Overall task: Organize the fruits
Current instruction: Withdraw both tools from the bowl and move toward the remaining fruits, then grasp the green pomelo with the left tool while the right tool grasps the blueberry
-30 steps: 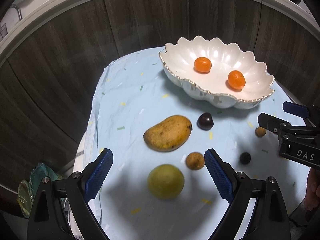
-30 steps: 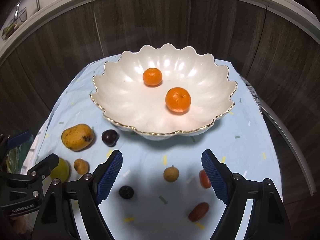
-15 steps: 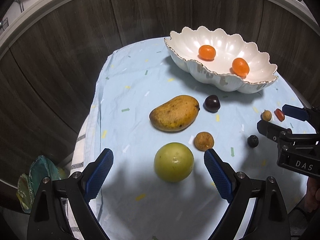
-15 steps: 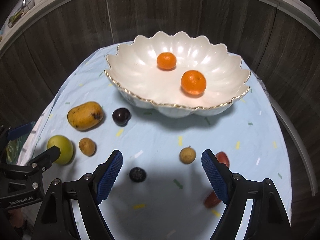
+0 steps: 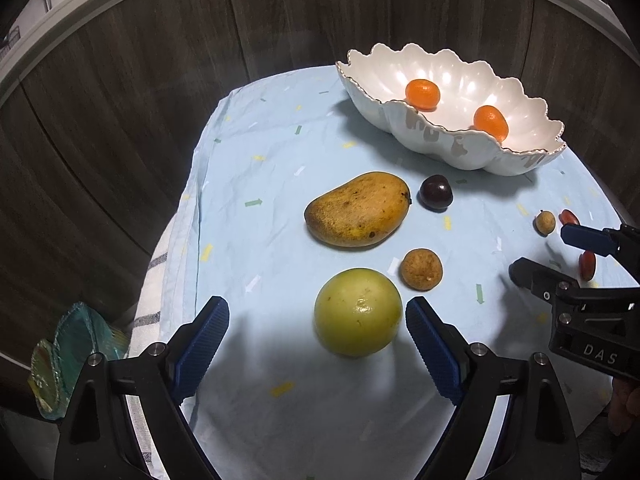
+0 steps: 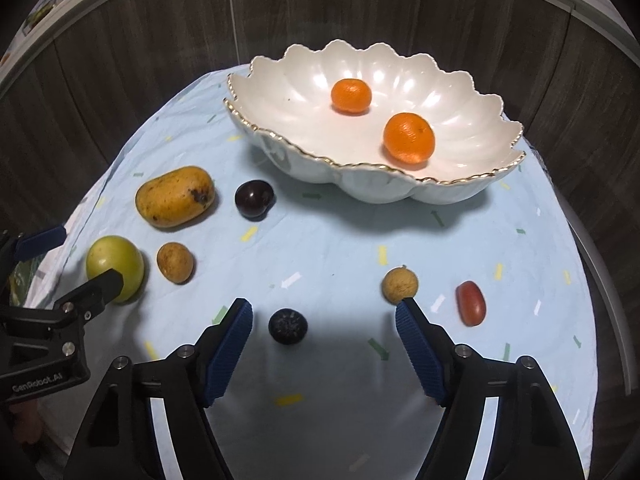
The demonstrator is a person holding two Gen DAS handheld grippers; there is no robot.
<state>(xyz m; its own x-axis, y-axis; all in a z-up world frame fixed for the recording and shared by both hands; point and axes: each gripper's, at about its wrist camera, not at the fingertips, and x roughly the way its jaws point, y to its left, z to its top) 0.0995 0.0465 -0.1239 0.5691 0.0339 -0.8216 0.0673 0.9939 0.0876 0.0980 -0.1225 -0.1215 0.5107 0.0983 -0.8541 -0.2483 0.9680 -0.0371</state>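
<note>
Left wrist view: nearest the left gripper [image 5: 317, 324], the round green fruit [image 5: 357, 312] sits on the blue cloth [image 5: 248, 160] between the blue pads, closer to the right-hand pad, untouched; the jaws stand released and are closing slightly with the fruit inside the gap. Just beyond it lies a small brown fruit [image 5: 421, 269], then the mango [image 5: 357, 210], its long axis running across the gripper's line, with a dark plum [image 5: 435, 192] beside its far end.

From the right wrist view, the right gripper [image 6: 324, 326] is also unclenched and narrowing; a small dark berry [image 6: 287, 325] lies between its pads, nearer the left-hand one, not yet pinched. A tan longan-like fruit [image 6: 400, 285] sits just past the right-hand pad's tip, a red oblong fruit [image 6: 471, 302] further out to that side.

Farthest off, the scalloped white bowl [image 6: 288, 92] holds two mandarins [image 6: 409, 137]. Each hand is nearer its own fruit, so both picks look feasible.
</note>
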